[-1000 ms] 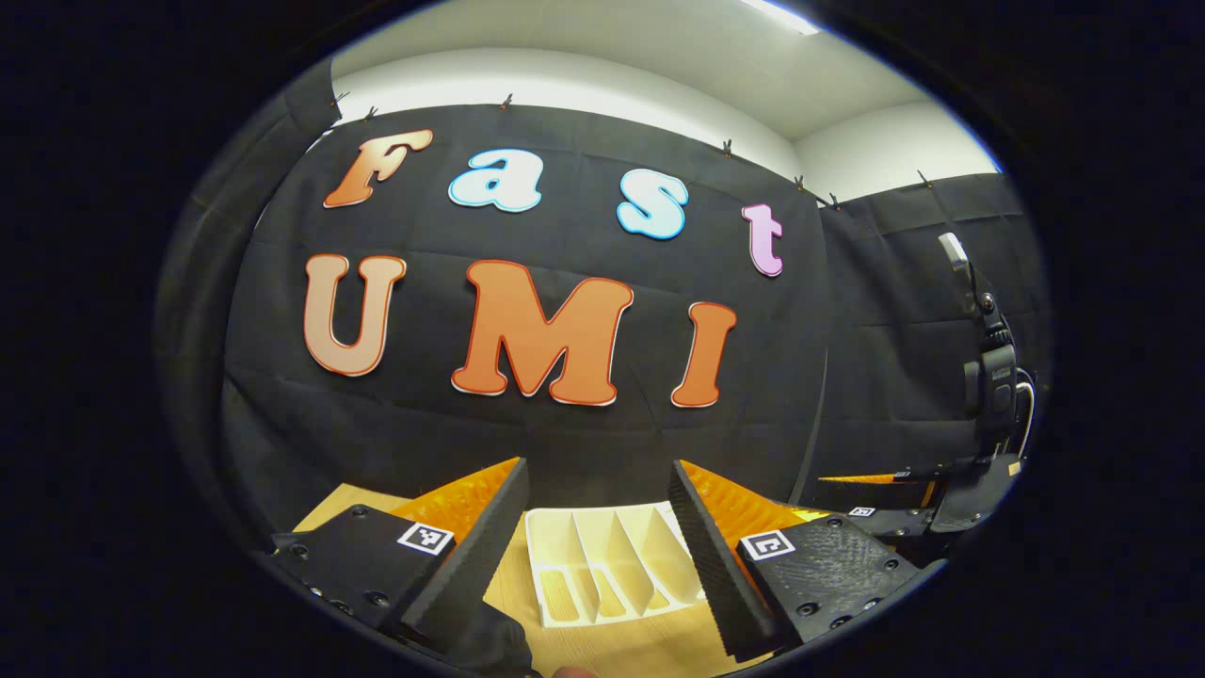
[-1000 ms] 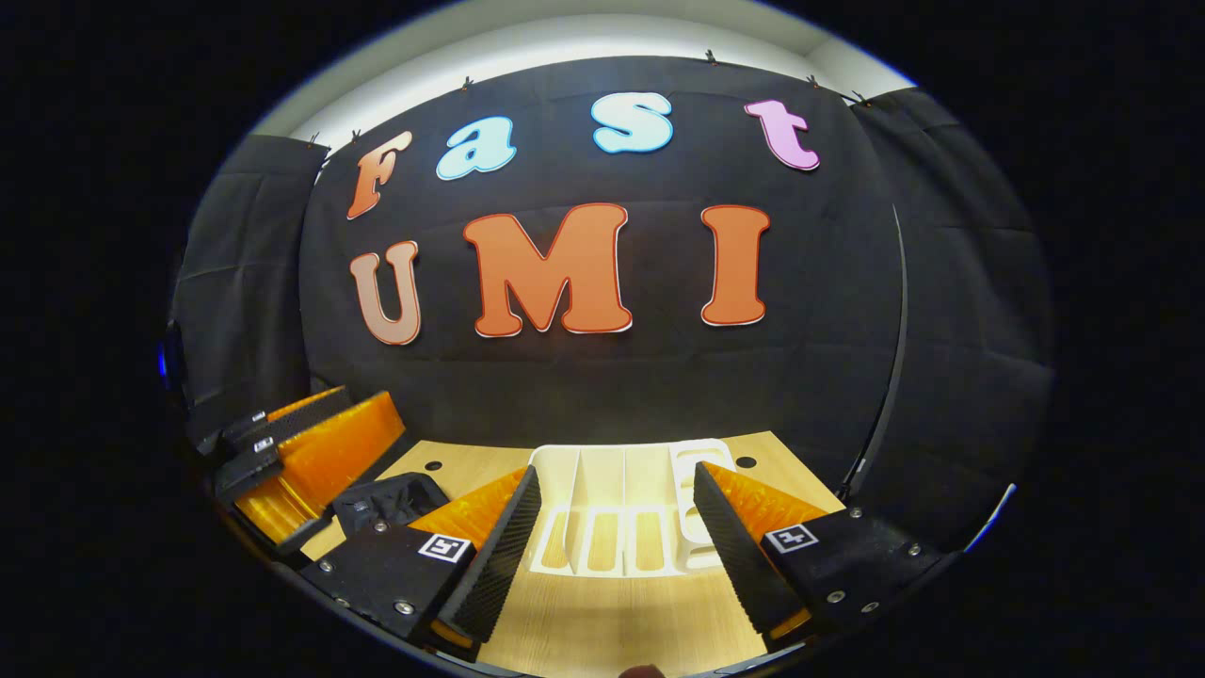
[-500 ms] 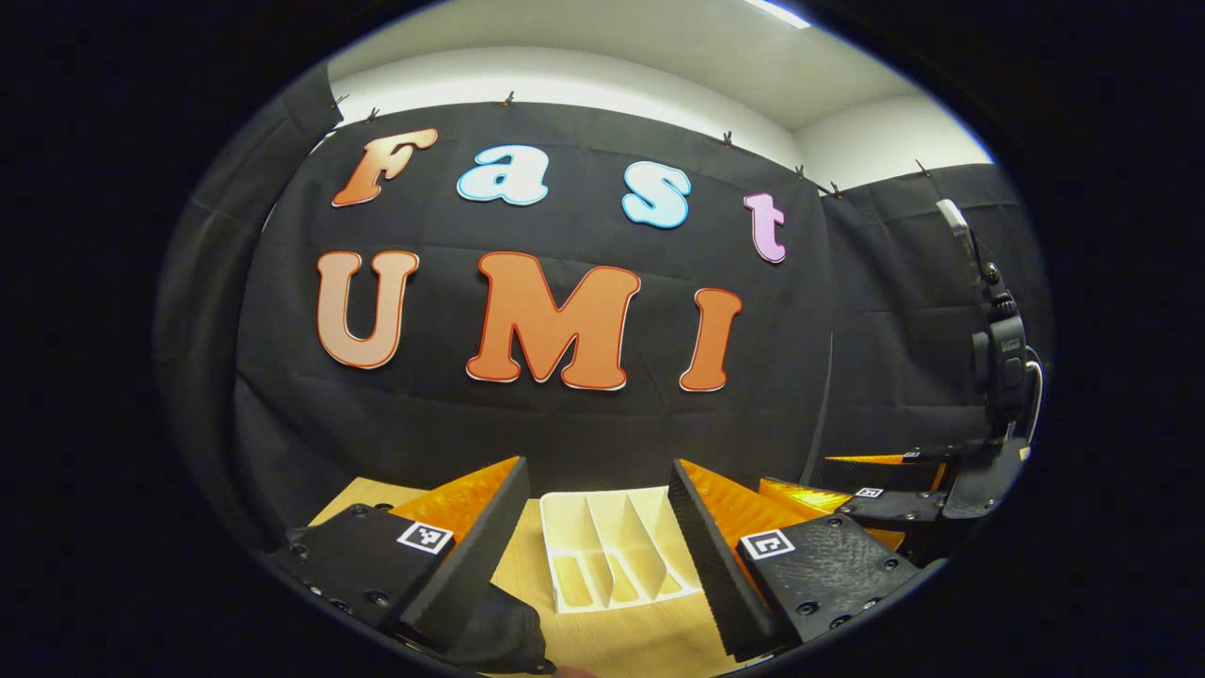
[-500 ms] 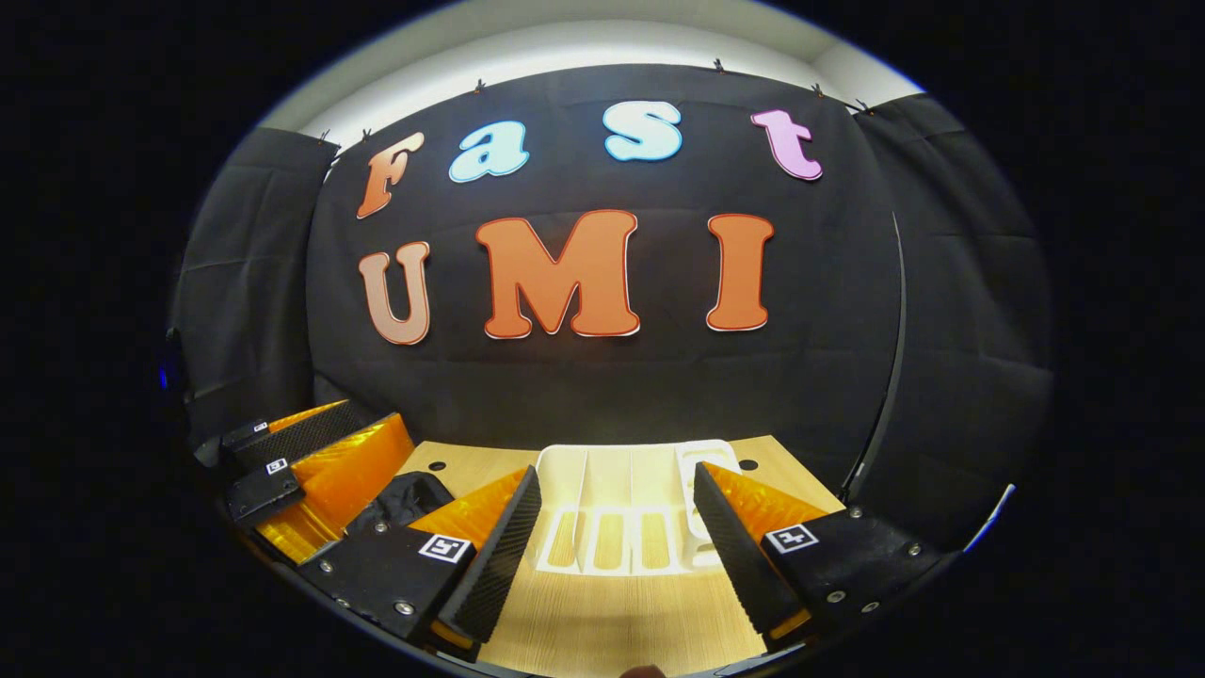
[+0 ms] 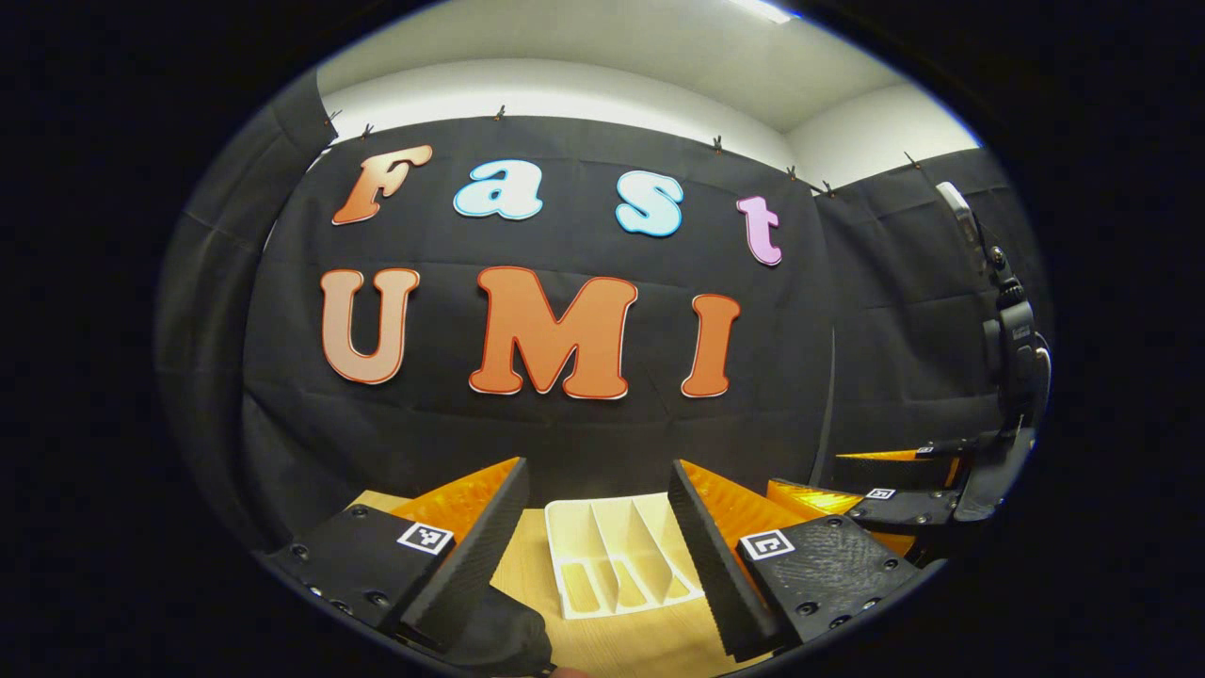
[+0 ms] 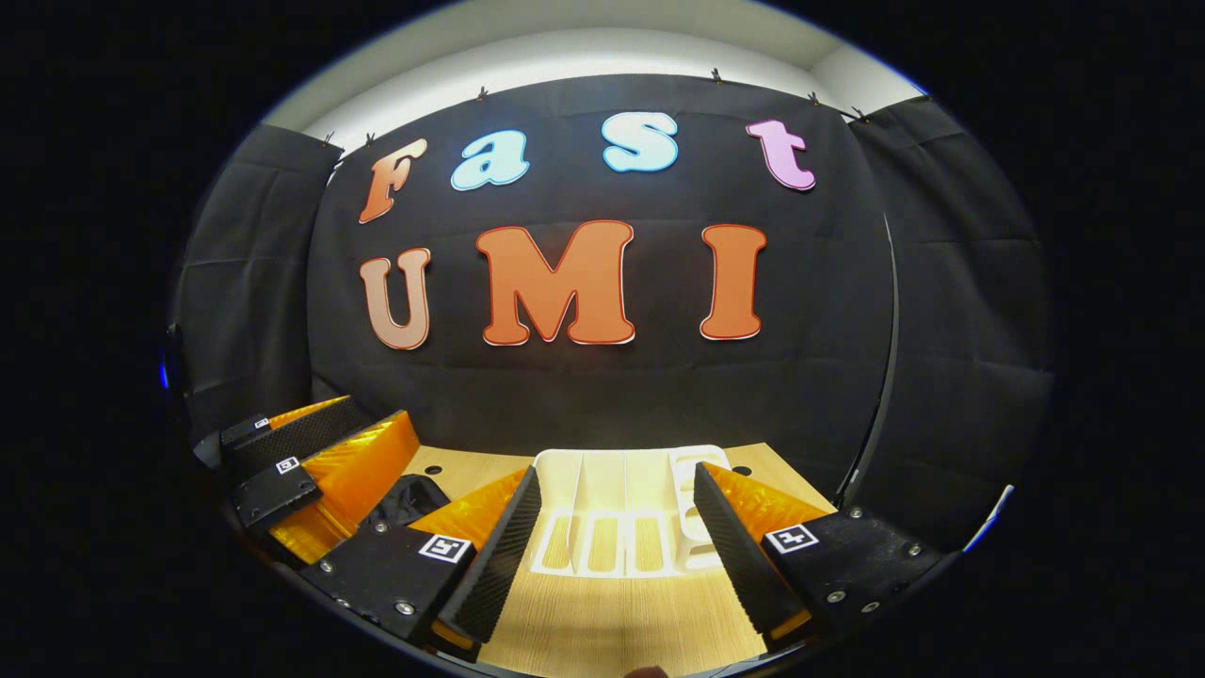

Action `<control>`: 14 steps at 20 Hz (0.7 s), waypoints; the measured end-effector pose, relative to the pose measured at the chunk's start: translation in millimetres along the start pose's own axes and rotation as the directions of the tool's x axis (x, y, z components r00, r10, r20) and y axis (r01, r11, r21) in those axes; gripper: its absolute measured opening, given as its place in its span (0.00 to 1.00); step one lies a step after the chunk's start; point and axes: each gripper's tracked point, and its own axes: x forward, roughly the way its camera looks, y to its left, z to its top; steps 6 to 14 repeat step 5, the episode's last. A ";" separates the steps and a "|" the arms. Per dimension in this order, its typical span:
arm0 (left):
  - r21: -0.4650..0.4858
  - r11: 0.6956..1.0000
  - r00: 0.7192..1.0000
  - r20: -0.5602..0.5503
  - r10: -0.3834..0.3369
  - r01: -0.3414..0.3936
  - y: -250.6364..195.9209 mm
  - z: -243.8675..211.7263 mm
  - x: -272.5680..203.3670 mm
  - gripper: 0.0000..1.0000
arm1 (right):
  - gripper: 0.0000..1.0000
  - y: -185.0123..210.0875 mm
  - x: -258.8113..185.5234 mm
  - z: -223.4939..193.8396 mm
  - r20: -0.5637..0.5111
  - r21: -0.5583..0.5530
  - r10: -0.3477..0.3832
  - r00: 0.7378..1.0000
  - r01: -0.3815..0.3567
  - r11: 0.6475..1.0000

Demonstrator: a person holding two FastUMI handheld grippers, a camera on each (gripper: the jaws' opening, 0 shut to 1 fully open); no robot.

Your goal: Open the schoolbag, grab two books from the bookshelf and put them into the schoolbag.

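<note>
Both grippers hover over the wooden table (image 6: 602, 631), each with fingers spread wide and holding nothing. From the left gripper (image 5: 598, 556), the white bookshelf (image 5: 617, 565) lies at twelve o'clock between its fingers; same for the right gripper (image 6: 612, 551). A dark schoolbag (image 6: 409, 494) sits at ten o'clock of the right gripper

White slotted bookshelf (image 6: 612, 527) lies on wooden counter (image 6: 612, 621), slots bookless; black schoolbag (image 6: 407, 496) to its left.
</note>
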 end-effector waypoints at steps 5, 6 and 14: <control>-0.002 1.000 1.000 -0.002 0.002 -0.002 -3.4 -4.0 2.8 0.95 | 0.97 -1.0 -1.3 -2.2 0.001 0.007 -0.002 1.000 0.002 1.000; -0.002 1.000 1.000 -0.002 0.002 -0.002 -3.4 -4.0 2.8 0.95 | 0.97 -1.0 -1.3 -2.2 0.001 0.007 -0.002 1.000 0.002 1.000; -0.002 1.000 1.000 -0.002 0.002 -0.002 -3.4 -4.0 2.8 0.95 | 0.97 -1.0 -1.3 -2.2 0.001 0.007 -0.002 1.000 0.002 1.000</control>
